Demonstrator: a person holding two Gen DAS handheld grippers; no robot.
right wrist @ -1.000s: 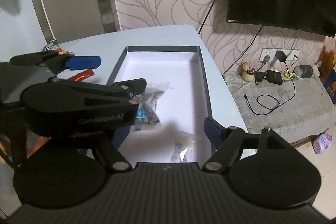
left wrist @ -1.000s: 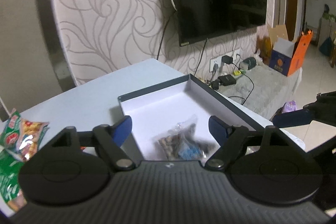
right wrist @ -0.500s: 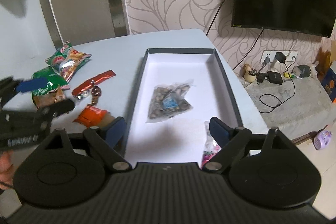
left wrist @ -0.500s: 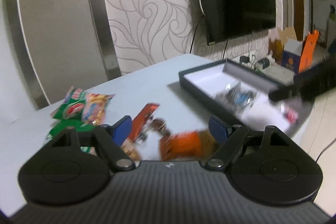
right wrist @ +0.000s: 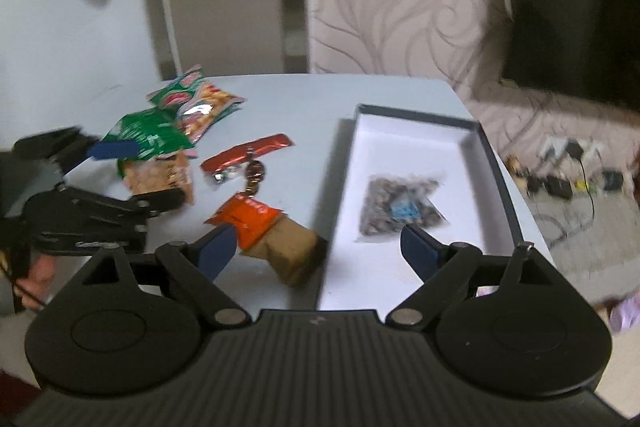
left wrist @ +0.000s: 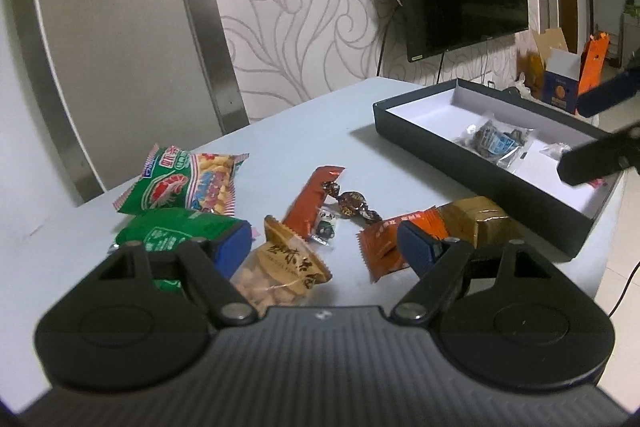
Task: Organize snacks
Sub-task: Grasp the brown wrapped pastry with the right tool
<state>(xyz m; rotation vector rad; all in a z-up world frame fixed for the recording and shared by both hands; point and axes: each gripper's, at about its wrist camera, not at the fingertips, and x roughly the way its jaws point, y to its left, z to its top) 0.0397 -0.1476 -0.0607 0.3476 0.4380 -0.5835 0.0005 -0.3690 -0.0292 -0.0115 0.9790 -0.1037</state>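
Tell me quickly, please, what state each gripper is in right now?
Left gripper: open, holding nothing, above the loose snacks.
Right gripper: open, jaws have just been opening, nothing between them.

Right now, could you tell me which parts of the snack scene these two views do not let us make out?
- Near end of the box: right wrist view, hidden behind the right gripper; left wrist view, crossed by that gripper's finger.
- Lower green packet: left wrist view, partly covered by the left gripper.
- Clear nut bag: label unreadable, motion blur.
- Small dark candy: too small to identify.
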